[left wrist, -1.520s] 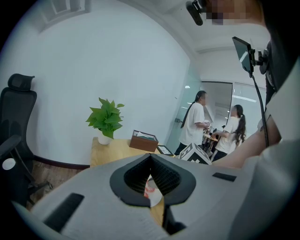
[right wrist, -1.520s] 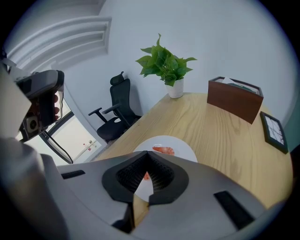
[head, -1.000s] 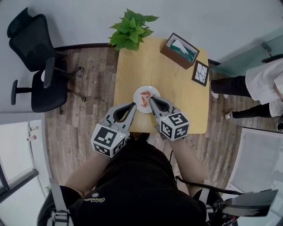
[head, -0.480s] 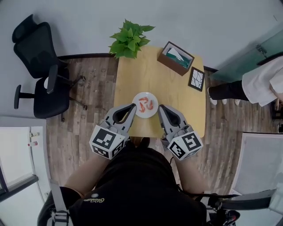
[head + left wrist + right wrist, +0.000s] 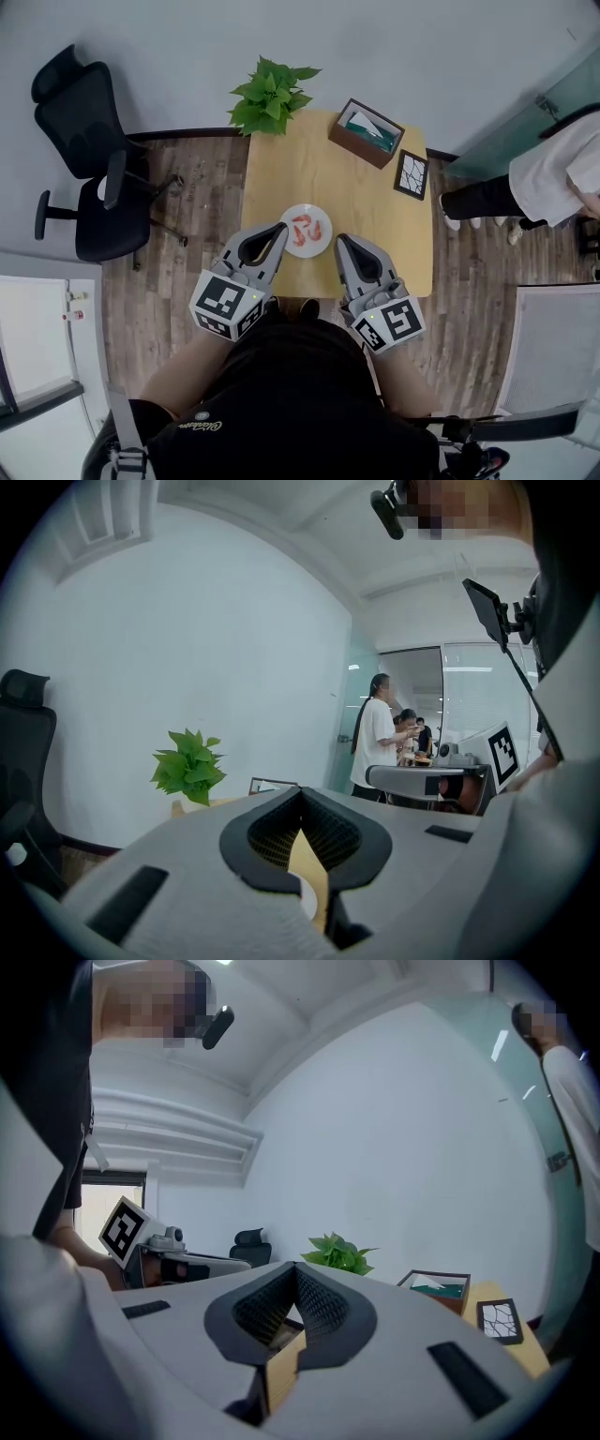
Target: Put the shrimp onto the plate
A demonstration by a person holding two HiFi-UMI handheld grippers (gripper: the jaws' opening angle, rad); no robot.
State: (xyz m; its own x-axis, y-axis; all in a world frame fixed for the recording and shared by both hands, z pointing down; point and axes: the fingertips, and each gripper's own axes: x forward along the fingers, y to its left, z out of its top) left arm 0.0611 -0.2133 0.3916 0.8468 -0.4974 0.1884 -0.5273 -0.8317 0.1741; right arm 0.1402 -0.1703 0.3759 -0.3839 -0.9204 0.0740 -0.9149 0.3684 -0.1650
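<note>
Your right gripper (image 5: 340, 241) has its jaws pressed together at the tips with nothing between them; through the gap behind the tips its own view shows only the wooden table edge. A second ago its tip sat over the near right rim of the plate (image 5: 307, 252). Half a second ago it had already come off, and now it has drawn back a little further. It now hangs over the near edge of the table (image 5: 361, 202), just beside the plate and not touching it.

Your left gripper (image 5: 280, 228) is also closed tip to tip and empty. It has barely moved across the three moments, with its tip just beside the plate's left rim.

Two shrimp (image 5: 302, 226) lie side by side in the middle of the plate. Both are in full view now, whereas a second ago your right gripper covered part of the plate.

Farther out, the plant (image 5: 270, 92) stands at the far left corner of the table, and the wooden box (image 5: 367, 133) and small framed picture (image 5: 410, 174) at the far right. A black chair (image 5: 89, 178) stands to the left on the floor. The person (image 5: 548, 173) at the right edge has shifted slightly.
</note>
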